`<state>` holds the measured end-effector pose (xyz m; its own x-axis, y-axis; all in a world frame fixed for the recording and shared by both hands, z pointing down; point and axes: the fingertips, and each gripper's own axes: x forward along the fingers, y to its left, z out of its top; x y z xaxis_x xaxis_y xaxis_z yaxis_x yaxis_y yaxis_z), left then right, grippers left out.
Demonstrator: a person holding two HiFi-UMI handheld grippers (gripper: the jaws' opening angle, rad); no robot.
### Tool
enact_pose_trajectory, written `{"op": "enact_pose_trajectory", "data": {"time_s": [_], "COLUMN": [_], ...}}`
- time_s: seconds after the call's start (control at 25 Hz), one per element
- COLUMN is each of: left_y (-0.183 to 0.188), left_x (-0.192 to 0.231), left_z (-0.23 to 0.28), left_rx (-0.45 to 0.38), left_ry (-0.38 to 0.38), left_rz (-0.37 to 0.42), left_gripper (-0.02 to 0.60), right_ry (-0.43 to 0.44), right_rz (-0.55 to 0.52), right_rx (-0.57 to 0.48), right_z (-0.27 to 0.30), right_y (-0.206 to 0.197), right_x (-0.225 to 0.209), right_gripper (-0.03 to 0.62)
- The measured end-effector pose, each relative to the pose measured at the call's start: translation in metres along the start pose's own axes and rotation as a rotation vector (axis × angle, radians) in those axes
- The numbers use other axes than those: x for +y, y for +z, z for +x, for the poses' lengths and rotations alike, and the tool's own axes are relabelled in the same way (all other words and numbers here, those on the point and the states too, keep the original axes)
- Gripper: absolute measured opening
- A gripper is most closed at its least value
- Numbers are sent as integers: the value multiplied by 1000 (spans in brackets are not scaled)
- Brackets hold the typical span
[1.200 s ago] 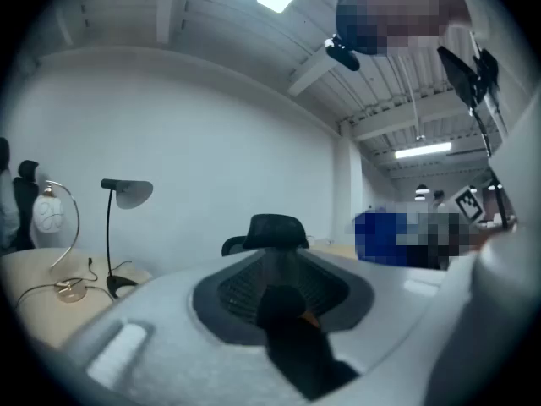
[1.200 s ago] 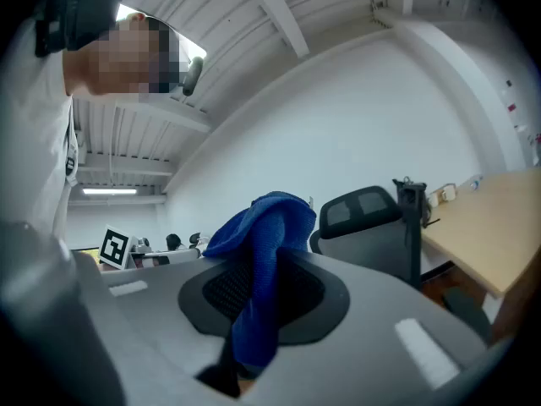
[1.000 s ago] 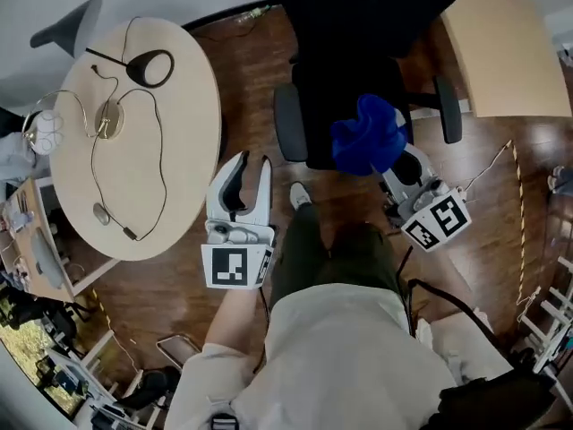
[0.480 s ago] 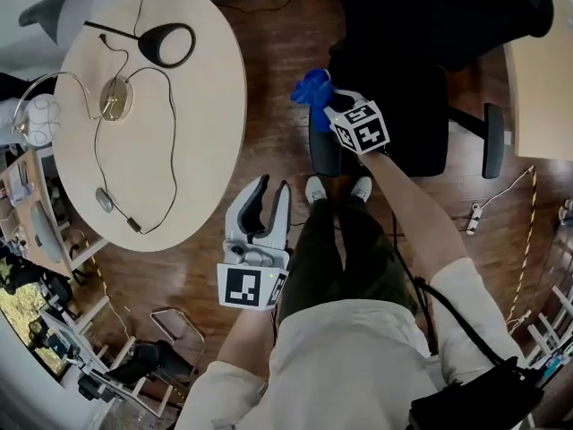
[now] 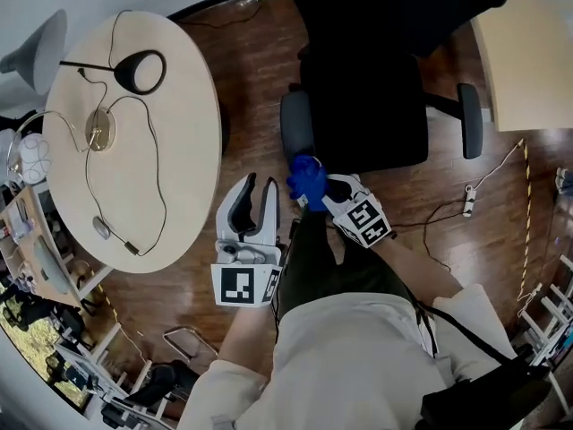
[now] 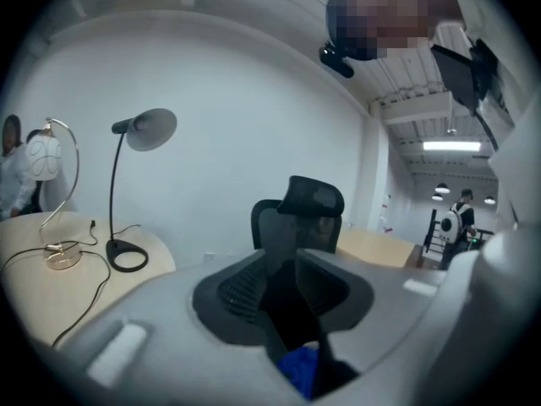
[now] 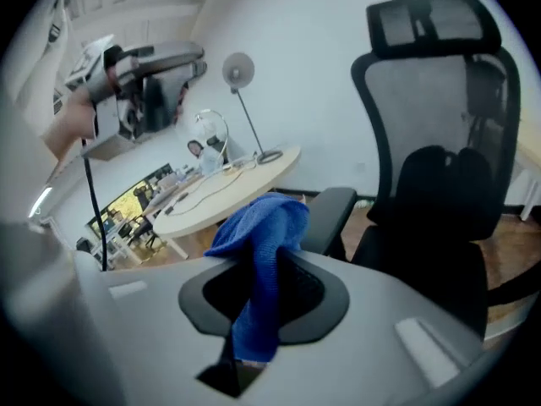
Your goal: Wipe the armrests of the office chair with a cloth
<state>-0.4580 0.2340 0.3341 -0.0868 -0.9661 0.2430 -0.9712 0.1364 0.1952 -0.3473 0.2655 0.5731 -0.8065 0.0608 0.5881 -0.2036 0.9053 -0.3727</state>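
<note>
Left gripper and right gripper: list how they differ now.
The right gripper is shut on the blue cloth; the left gripper stands open, empty. The right gripper is by the front end of the armrest; the left gripper is off to the side over the floor. Both carry marker cubes.

An office, by the look of it: a black mesh office chair with headrest stands on a wood floor between an oval tabletop carrying a desk lamp and a second tabletop. Strip lights run overhead; blurred shapes past the oval tabletop's far edge may be more workstations.
</note>
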Motion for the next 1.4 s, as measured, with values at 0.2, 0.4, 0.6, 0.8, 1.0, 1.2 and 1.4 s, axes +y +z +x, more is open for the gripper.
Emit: {"op": "enact_pose_trajectory", "data": {"time_s": [0.2, 0.4, 0.6, 0.8, 1.0, 1.2, 1.4], "left_y": [-4, -12, -25, -38, -55, -64, -74], "left_x": [-59, -198, -321, -391, -387, -363, -351], "left_z": [45, 108, 161, 178, 160, 143, 140], "left_rx": [38, 54, 45, 68, 137, 164, 145], "left_ry": [-121, -254, -287, -260, -198, -135, -107], "left_rz": [68, 89, -6, -27, 16, 46, -22], "left_gripper": [106, 106, 106, 106, 106, 106, 106], "right_ry": [-199, -371, -478, -451, -405, -404, -420], "right_rz": [36, 107, 146, 134, 185, 275, 245], "right_rx": [-295, -400, -335, -241, -98, -16, 9], "right_z": [-108, -266, -359, -371, -301, -273, -314], "right_y": [77, 61, 5, -22, -26, -44, -112], "right_x": [-58, -154, -260, -353, -452, -493, -416], "right_gripper": [67, 67, 67, 67, 67, 67, 66]}}
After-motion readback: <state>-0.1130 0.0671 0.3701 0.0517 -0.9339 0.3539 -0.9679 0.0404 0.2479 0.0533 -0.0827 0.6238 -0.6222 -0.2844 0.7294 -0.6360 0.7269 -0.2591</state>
